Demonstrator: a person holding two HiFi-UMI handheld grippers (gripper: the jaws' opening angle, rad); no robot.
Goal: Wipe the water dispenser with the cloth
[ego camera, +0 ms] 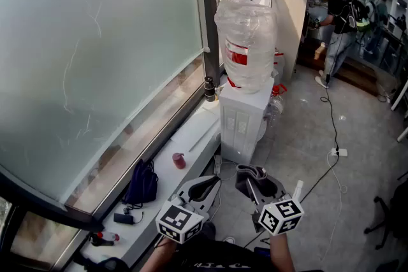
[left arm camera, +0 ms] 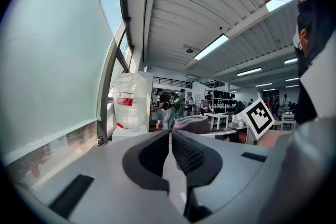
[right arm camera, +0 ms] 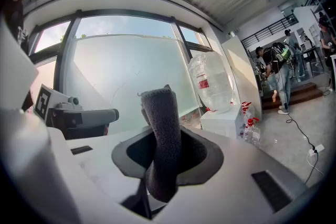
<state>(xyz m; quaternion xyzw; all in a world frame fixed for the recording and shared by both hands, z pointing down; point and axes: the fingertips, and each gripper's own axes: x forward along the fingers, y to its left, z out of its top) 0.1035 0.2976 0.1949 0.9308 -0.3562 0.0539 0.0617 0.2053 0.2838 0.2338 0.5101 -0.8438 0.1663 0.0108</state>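
cloth [right arm camera: 161, 139] sits clamped in your right gripper [ego camera: 256, 180], ready for wiping; your left gripper [ego camera: 206, 186] is closed, empty. water dispenser [ego camera: 245, 119] stands ahead by the window [ego camera: 95, 60], well apart from both.

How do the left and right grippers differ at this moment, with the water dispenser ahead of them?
The left gripper has its jaws together on nothing; the right gripper is clamped on a dark grey cloth that sticks up between its jaws. The left gripper is nearer the window ledge, the right gripper out over the floor. Both are well short of the water dispenser, touching nothing on it.
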